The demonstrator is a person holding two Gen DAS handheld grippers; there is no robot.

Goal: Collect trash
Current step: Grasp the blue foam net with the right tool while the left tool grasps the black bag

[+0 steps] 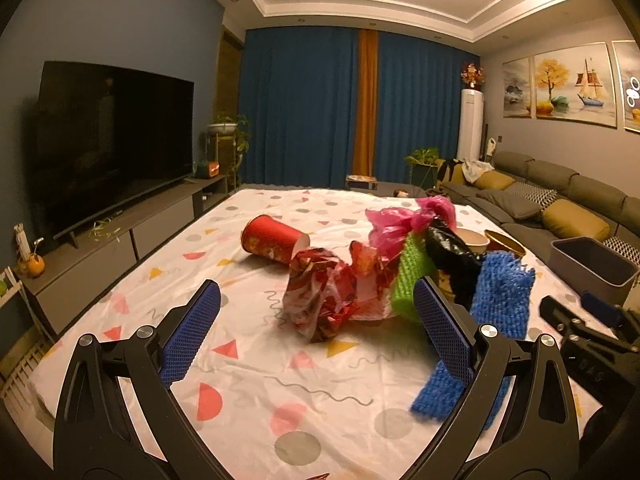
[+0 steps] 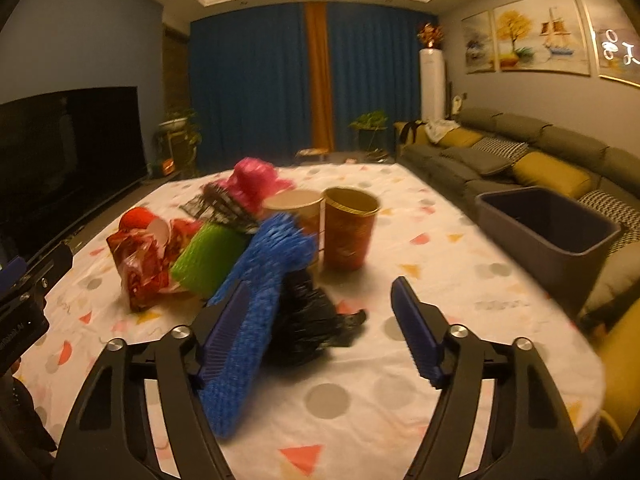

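A heap of trash lies on the patterned tablecloth (image 1: 248,384). My left gripper (image 1: 316,292) is open, its jaws wide on either side of a crumpled red wrapper (image 1: 328,296). Behind that lie a red paper cup (image 1: 272,242) on its side, a pink bag (image 1: 404,224) and a green foam net (image 1: 412,276). My right gripper (image 2: 320,292) is open. A blue foam net (image 2: 256,304) leans against its left finger and a black plastic bag (image 2: 312,320) sits between the jaws. The right pad touches nothing.
Two upright paper cups, one beige (image 2: 296,204) and one red with a gold rim (image 2: 348,232), stand behind the heap. A grey bin (image 2: 548,232) sits at the table's right edge by the sofa (image 2: 520,160). A TV (image 1: 112,140) stands to the left.
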